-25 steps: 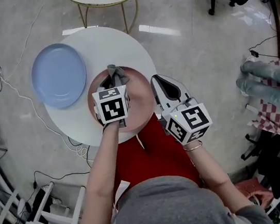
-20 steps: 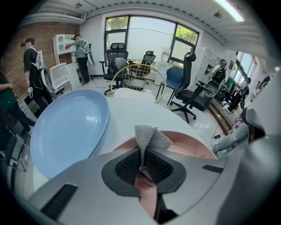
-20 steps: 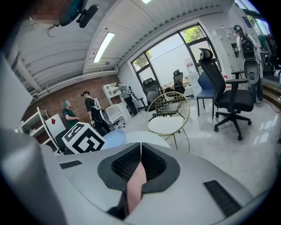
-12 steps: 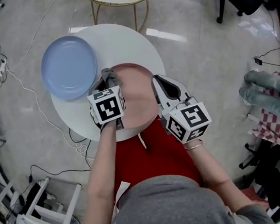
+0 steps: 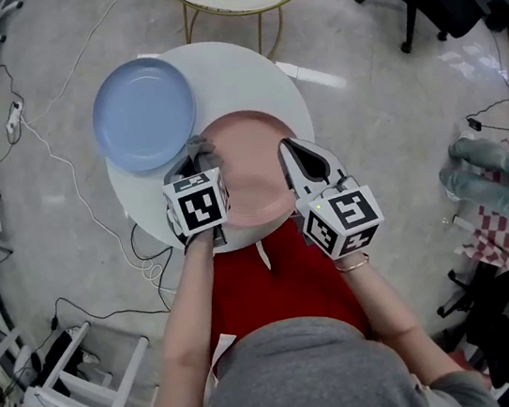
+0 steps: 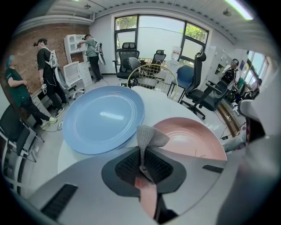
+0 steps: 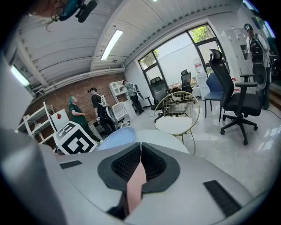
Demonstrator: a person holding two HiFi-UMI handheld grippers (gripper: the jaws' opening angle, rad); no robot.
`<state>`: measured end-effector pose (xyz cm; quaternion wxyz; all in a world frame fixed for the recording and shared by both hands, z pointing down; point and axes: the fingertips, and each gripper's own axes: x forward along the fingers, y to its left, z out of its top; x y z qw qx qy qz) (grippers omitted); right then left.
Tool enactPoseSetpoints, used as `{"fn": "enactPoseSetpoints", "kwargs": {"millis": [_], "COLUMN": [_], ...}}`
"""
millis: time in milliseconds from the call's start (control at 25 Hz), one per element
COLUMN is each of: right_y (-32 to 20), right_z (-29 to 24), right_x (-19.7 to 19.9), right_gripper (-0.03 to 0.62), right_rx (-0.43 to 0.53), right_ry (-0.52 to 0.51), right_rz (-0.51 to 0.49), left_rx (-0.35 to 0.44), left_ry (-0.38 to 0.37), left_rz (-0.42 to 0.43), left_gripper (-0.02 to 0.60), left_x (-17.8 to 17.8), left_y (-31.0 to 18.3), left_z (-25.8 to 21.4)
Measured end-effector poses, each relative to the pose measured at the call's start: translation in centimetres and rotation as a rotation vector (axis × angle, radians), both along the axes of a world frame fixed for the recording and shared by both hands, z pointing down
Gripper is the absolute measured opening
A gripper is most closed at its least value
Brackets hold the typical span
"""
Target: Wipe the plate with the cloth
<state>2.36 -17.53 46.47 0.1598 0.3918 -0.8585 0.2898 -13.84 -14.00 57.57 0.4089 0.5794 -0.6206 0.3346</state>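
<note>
Nearest us, our right gripper (image 5: 295, 158) pinches the right rim of the pink plate (image 5: 249, 178). At that plate's left edge, our left gripper (image 5: 197, 170) clamps the grey cloth (image 5: 200, 147). We judge it best to press the cloth flat and sweep inward. The cloth's long axis follows the jaws, its tip pointing away from us, beside the blue plate (image 5: 144, 113).

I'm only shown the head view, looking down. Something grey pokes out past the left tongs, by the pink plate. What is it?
Observer: A grey mesh cloth. The left gripper view shows the left tongs shut on it, with its free end sticking up.
Operator: Do the right tongs hold anything?
Observer: No. The right gripper view shows the right tongs closed together, with nothing between their tips.
Operator: Is anyone else in the room?
Observer: Yes. The left gripper view shows people standing by a brick wall, beyond the blue plate.
</note>
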Motion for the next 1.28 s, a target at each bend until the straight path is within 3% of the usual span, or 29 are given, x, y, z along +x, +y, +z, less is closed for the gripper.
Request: {"fn": "enactPoseSetpoints", "kwargs": {"millis": [160,320,640,880,1120,1280], "right_y": [0.6,1.2,2.5,3.6,4.5,4.0], "right_z": [-0.2,-0.4,-1.0,-1.1,-0.7,-0.4], "right_x": [0.2,1.4,6.2,9.7,12.8,12.2], "right_gripper": [0.029,0.029,0.029,0.029,0.029,0.029], "right_rx": [0.012,0.020,0.029,0.026,0.013,0.003], "right_ry": [0.006,0.018,0.040,0.044,0.041,0.037], "right_rz": [0.035,0.100,0.252,0.355,0.401,0.372], "left_rx": [0.025,0.060,0.073,0.045,-0.030,-0.053], "left_ry": [0.010,0.057,0.188,0.228,0.240,0.216], "left_rz": [0.023,0.117,0.361,0.483,0.493,0.472], "left_gripper": [0.034,0.034,0.034,0.034,0.034,0.034], "left_x": [-0.3,1.8,12.0,17.5,20.9,19.7], "left_y": [1.1,0.7,-1.7,-2.2,-1.7,-1.9], "left_z": [-1.2,-2.4,-2.8,-1.8,1.0,1.9]}}
